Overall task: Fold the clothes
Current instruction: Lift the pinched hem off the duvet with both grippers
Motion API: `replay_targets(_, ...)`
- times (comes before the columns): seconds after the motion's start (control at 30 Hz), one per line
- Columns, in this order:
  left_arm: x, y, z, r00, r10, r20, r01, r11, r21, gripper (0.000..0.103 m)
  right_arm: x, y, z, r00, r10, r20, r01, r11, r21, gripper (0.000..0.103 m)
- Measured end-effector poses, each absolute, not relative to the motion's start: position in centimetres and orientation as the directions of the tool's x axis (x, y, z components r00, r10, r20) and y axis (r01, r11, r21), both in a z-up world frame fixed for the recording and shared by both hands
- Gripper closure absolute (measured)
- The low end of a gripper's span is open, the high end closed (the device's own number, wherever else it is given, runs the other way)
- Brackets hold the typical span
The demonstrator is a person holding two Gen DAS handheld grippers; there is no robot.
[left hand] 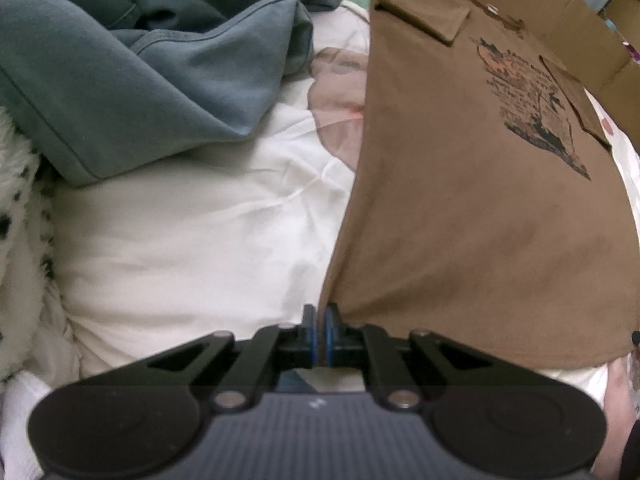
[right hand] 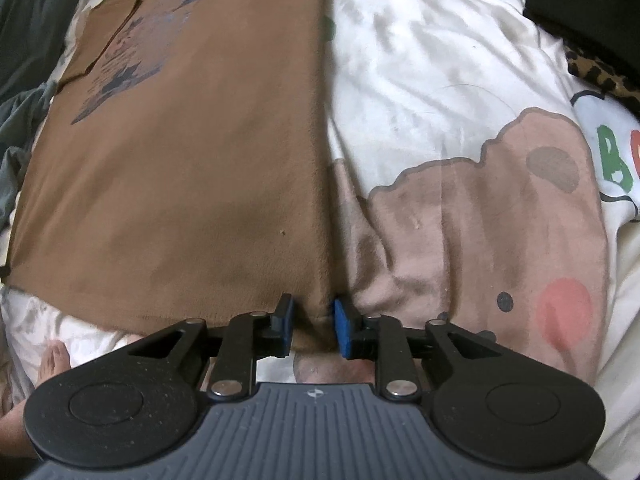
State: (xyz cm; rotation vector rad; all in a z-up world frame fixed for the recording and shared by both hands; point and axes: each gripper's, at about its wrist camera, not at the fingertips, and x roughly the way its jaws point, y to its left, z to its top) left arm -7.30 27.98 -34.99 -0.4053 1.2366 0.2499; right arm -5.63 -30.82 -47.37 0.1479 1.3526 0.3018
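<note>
White bedding [left hand: 180, 240] with cartoon prints covers the bed. From my left wrist view, the brown T-shirt [left hand: 480, 220] lies flat with its sleeves already folded in. My left claw [left hand: 320, 326] is clenched on its near left corner. A grey-green garment [left hand: 140, 60] waits in a heap, not folded.

From my right wrist view, my right claw [right hand: 312, 324] pinches the brown T-shirt [right hand: 180, 160] at its near right corner. I think folding the bottom up comes next.

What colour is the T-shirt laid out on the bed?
Brown, with a dark printed picture on it. The T-shirt shows best in the right wrist view.
</note>
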Motion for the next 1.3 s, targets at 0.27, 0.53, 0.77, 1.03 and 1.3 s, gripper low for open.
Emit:
replay_targets(0.27,-6.7,27.7,-31.9,0.298,-0.051,-0.953,-0.430,0.884,-0.182,0.100,-5.2,-30.5,-44.5,0.156,0.274,-0.949,-0.175,0.953,0.246,0.100)
replay_targets(0.53,-7.0,27.6,-28.9,0.290,-0.104,-0.951,-0.428,0.875,-0.226,0.100,-4.7,-30.8,-40.1,0.176,0.264,-0.948,-0.169,0.957,0.235,0.101)
replay_targets(0.77,-6.9,26.7,-26.4,0.297,-0.111,-0.948,-0.407,0.884,-0.231,0.100,-4.6,-31.0,-36.8,0.207,0.265,-0.942,-0.203,0.953,0.223,0.101)
replay_targets(1.03,-8.7,25.3,-24.8,0.300,-0.141,-0.943,-0.412,0.873,-0.261,0.100,-5.4,-32.3,-34.2,0.232,0.251,-0.940,-0.210,0.956,0.204,0.101)
replay_targets(1.3,-11.4,23.9,-23.6,0.301,-0.164,-0.939,-0.417,0.864,-0.284,0.100,-7.1,-33.5,-32.5,0.237,0.243,-0.941,-0.203,0.959,0.197,0.101)
